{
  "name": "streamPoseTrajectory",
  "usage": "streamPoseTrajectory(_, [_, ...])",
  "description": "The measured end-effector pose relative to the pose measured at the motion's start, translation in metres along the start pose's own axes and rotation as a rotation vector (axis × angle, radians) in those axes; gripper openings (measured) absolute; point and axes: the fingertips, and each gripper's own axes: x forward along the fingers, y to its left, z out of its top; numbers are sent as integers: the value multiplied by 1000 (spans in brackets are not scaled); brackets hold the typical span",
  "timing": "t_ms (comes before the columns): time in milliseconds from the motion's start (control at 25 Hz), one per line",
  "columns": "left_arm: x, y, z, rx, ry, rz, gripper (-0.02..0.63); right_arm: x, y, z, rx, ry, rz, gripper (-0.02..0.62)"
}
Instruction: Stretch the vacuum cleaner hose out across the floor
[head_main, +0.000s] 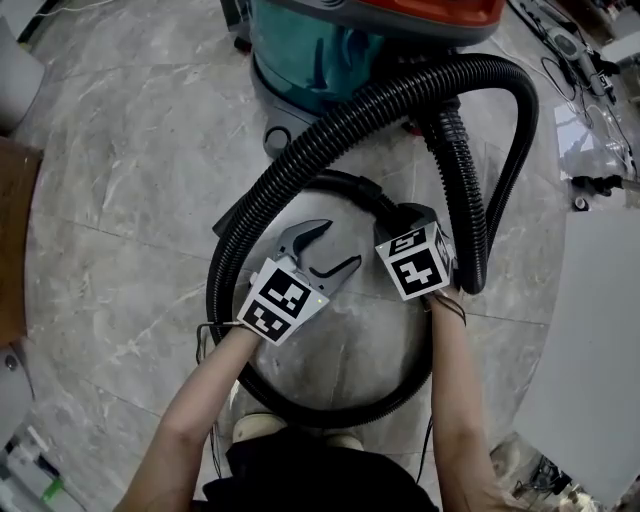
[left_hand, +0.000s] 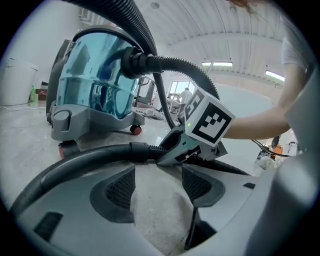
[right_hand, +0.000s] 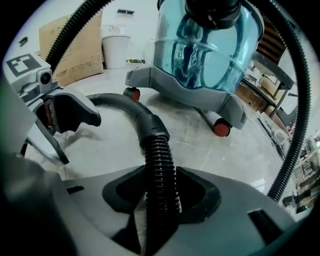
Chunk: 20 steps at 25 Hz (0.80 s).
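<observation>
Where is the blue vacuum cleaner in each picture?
Head view: the vacuum cleaner is at the top, in the middle.
Left gripper view: it is in the upper left.
Right gripper view: it is at the top, right of the middle.
Shared landmark: the black ribbed hose, which shows in all three.

Head view: fingers of the right gripper (right_hand: 161, 189) hidden under its marker cube (head_main: 415, 262). Vacuum cleaner (head_main: 340, 50), beyond the fingertips, cut by top edge.
Right gripper view: hose (right_hand: 159, 155) between the fingers runs off bottom edge.
Left gripper view: person (left_hand: 186, 95) far past the left gripper (left_hand: 159, 187) fingertips, too small to make out.
</observation>
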Motion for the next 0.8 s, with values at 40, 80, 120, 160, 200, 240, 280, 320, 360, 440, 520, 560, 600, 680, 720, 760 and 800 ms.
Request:
streamPoseTrajectory(40, [-2, -1, -2, -1, 4, 0, 278, -1, 2, -1, -6, 0, -7, 190])
streamPoseTrajectory(80, [-4, -2, -5, -3, 8, -1, 278, -3, 5, -2, -10, 4, -7, 190])
streamPoseTrajectory(120, [-6, -3, -7, -5, 13, -2, 278, -5, 9, -5, -12, 11, -4, 190])
streamPoseTrajectory(160, [-8, -4, -9, -5, 17, -4, 278, -7, 13, -7, -13, 18, -2, 190])
streamPoseTrajectory(200, [-10, -6, -11, -4, 21, -6, 278, -10, 18, -11, -14, 25, -2, 190])
streamPoseTrajectory(240, [-12, -8, -11, -3, 23, -11, 278, -13, 24, -15, -13, 32, 0, 190])
streamPoseTrajectory(280, [-14, -10, -11, -2, 22, -15, 278, -16, 29, -19, -12, 41, 5, 190])
streamPoseTrajectory(320, [-15, -11, -11, -2, 20, -17, 278, -19, 34, -23, -14, 50, 10, 190])
streamPoseTrajectory(360, [-16, -12, -11, -3, 17, -19, 278, -22, 37, -27, -17, 60, 13, 190])
streamPoseTrajectory(440, [-17, -14, -10, -13, 9, -23, 278, -32, 40, -35, -24, 74, 3, 190])
streamPoseTrajectory(520, [-19, -17, -10, -31, -2, -25, 278, -42, 42, -41, -22, 77, -14, 190])
streamPoseTrajectory(560, [-20, -18, -9, -39, -9, -22, 278, -47, 43, -43, -20, 75, -21, 190])
streamPoseTrajectory(600, [-22, -19, -8, -46, -16, -19, 277, -52, 45, -44, -19, 73, -28, 190])
streamPoseTrajectory(680, [-24, -25, -7, -57, -21, -29, 276, -61, 47, -48, -23, 70, -43, 190])
streamPoseTrajectory(720, [-24, -30, -8, -59, -18, -40, 276, -65, 48, -50, -27, 69, -51, 190])
streamPoseTrajectory(760, [-24, -36, -9, -57, -12, -53, 277, -70, 49, -52, -32, 66, -59, 190])
streamPoseTrajectory(800, [-25, -42, -11, -54, -6, -66, 276, -75, 50, -53, -39, 63, -69, 190])
